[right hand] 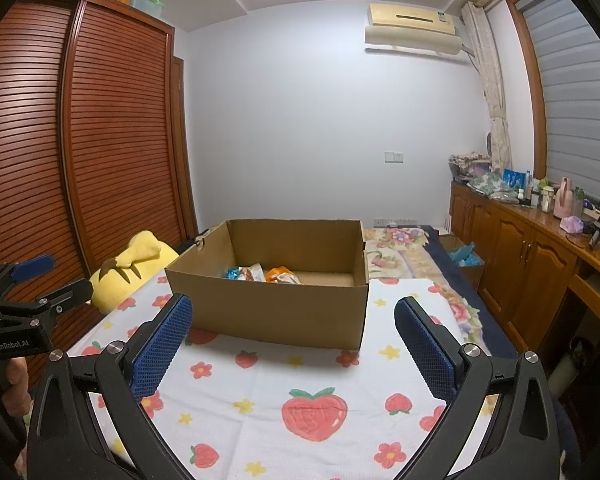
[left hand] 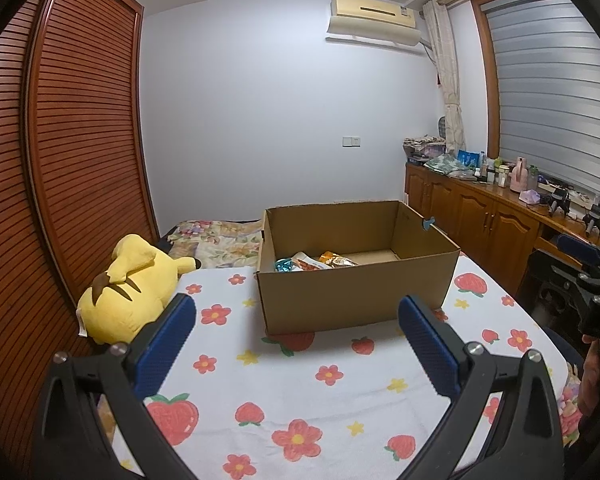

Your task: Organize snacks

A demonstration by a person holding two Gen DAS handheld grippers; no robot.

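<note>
Nearest the cameras, both tools hang above a white cloth printed with strawberries and flowers: the left gripper has its blue-padded fingers spread wide with nothing between them, and the right gripper is likewise released and empty, its jaws well apart. Between the fingers and the next object lies a bare strip of cloth. Beyond that strip sits an open cardboard box, its flaps not visible and its top unobstructed, resting on the cloth. Inside, against the left part of the floor, lie several snack packets: a blue-and-silver one, a white-and-red one and an orange one, touching or overlapping one another; the right part of the box floor shows bare cardboard. A yellow plush toy lies just beside the box's left side, at the cloth's edge near the slatted wardrobe. To the right, cloth extends past the box toward the bed edge, with wooden cabinets further off. Behind the box a floral quilt runs to the far wall.
</note>
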